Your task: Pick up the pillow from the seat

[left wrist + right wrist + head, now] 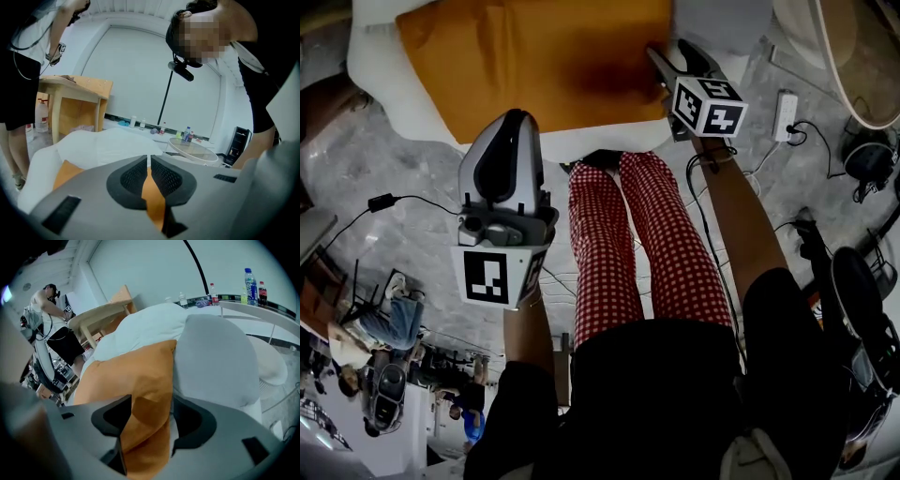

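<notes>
Pillow [126, 376] corner inside right hand-held gripper [150, 417]

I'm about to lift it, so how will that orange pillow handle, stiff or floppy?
Probably floppy: the orange pillow creases where the right hand-held gripper pinches its corner. Likely to droop if lifted by that one corner.

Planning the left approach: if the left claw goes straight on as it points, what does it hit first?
Probably the white seat: it fills the view just beyond the shut left claw. The pillow shows lower, left and under the claw. Depth is unclear.
</notes>
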Motion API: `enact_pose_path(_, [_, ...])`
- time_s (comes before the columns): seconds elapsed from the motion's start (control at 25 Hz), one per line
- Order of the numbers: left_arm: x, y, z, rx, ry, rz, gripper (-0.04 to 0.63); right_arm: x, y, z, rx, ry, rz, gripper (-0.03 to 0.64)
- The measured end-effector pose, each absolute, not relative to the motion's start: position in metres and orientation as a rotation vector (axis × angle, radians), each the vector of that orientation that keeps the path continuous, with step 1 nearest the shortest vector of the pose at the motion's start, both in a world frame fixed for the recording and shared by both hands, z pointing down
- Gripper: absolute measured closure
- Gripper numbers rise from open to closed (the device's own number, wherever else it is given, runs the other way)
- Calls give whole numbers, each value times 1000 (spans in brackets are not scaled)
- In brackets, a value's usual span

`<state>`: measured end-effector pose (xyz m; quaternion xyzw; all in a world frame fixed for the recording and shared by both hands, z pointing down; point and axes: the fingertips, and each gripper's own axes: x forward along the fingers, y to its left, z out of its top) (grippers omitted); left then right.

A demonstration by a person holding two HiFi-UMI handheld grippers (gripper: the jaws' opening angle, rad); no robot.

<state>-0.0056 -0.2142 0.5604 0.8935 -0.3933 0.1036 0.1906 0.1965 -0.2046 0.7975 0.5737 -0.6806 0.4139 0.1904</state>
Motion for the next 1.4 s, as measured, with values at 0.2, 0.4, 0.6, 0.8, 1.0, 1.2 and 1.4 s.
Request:
enact_pose_path(0.2, [-10, -220, 562, 2484, -1132, 265, 583, 192, -207, 809, 1569, -1922, 1212, 350])
enact_pose_path(0.4, [-13, -221, 566, 2476, -1149, 269, 583, 192, -208, 817, 1533, -1923, 1248, 350])
enact_pose_path(0.6, [-10, -221, 564, 2489, -1160, 274, 583, 197, -208, 820, 1542, -1926, 1337, 353])
enact_pose_path(0.8, [-15, -220, 566, 2496, -1160, 292, 583, 189, -209, 818, 1509, -1936, 1336, 394])
enact_pose_path(1.0, [-16, -217, 565, 2488, -1176, 280, 583, 182, -210, 811, 1514, -1940, 1212, 470])
enact_pose_path(1.2, [-16, -211, 566, 2483, -1198, 277, 583, 184, -206, 806, 1549, -1939, 1128, 535])
enact_pose_path(1.4, [-34, -201, 567, 2457, -1219, 269, 583, 174, -202, 796, 1505, -1967, 1077, 563])
